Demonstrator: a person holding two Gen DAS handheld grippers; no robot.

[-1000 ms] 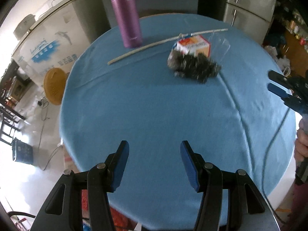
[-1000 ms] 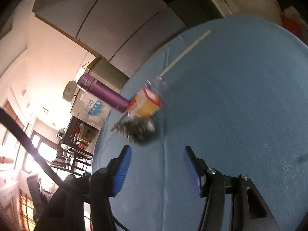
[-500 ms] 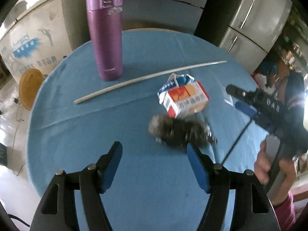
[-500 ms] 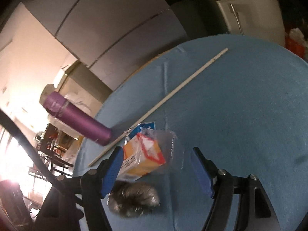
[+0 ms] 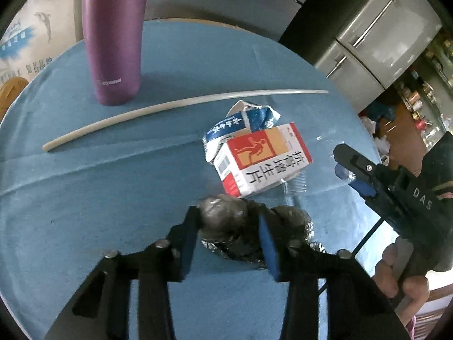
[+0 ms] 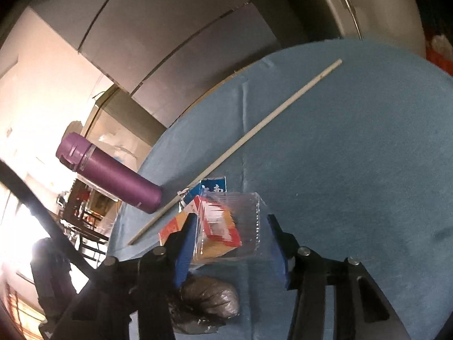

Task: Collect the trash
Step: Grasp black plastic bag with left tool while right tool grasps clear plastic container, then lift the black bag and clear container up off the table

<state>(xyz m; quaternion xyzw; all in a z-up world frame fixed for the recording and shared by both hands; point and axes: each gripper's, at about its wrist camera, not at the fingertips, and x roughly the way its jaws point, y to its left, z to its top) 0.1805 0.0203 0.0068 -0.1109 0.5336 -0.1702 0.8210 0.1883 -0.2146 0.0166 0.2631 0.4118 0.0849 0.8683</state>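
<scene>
While crosswise between the left gripper [image 5: 226, 226] jaws, the foil wad [image 5: 249, 232] rests.

Open blue tablecloth [image 5: 85, 198] lies from 7 to 10 o'clock of the left gripper [image 5: 226, 235], offering free passage. A purple flask [image 5: 114, 36] stands upright at 11 o'clock with a long white rod [image 5: 170, 104] lying just before it. At 1 o'clock a carton [image 5: 263, 158] and crumpled wrapper [image 5: 243, 121] block the way; the right gripper [image 5: 346, 174] occupies 2 o'clock.
</scene>
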